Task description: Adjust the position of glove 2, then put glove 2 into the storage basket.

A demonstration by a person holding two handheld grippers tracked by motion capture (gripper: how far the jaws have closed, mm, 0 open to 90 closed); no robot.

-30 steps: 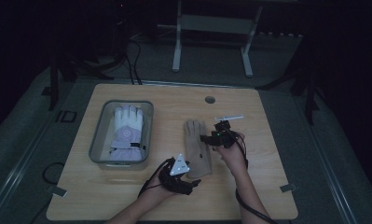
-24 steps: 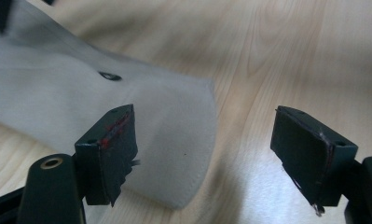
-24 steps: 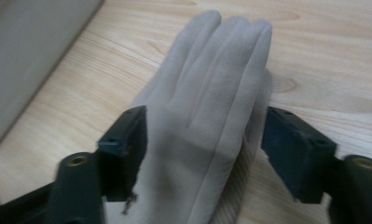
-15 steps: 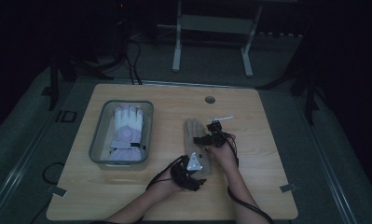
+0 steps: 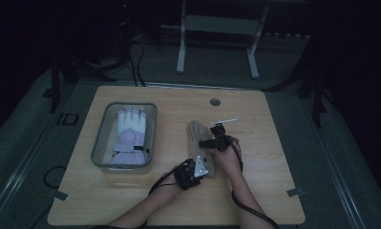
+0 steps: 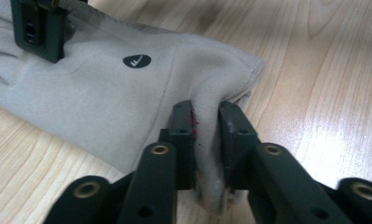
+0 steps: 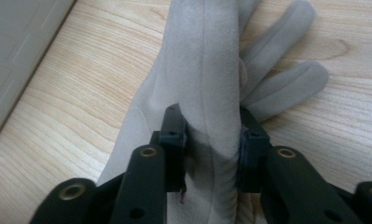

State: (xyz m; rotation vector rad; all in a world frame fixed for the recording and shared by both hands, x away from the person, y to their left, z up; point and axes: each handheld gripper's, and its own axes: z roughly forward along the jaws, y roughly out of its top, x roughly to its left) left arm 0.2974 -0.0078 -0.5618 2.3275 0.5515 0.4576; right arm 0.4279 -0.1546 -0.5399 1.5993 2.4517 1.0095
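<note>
A beige-grey glove (image 5: pixel 196 137) lies flat on the wooden table (image 5: pixel 274 181), fingers pointing away from the person. My left gripper (image 5: pixel 201 167) is at its cuff. Its jaws have just been closing and now pinch a raised fold of the cuff edge (image 6: pixel 207 116). My right gripper (image 5: pixel 211 142) sits over the palm. Its jaws too have just been closing and squeeze a ridge of glove fabric (image 7: pixel 207 126), with the glove's fingers (image 7: pixel 286 70) spread beyond. The right gripper's jaw tip (image 6: pixel 39 28) presses on the glove in the left gripper view.
A clear bin (image 5: pixel 98 148) at the table's left holds a white glove (image 5: pixel 131 133). A small white stick (image 5: pixel 226 120) lies just past the right gripper. A round cable hole (image 5: pixel 215 101) is near the far edge.
The left gripper slid right to the glove's cuff and the right gripper came down onto the palm. Both sets of jaws closed on folds of the glove.
</note>
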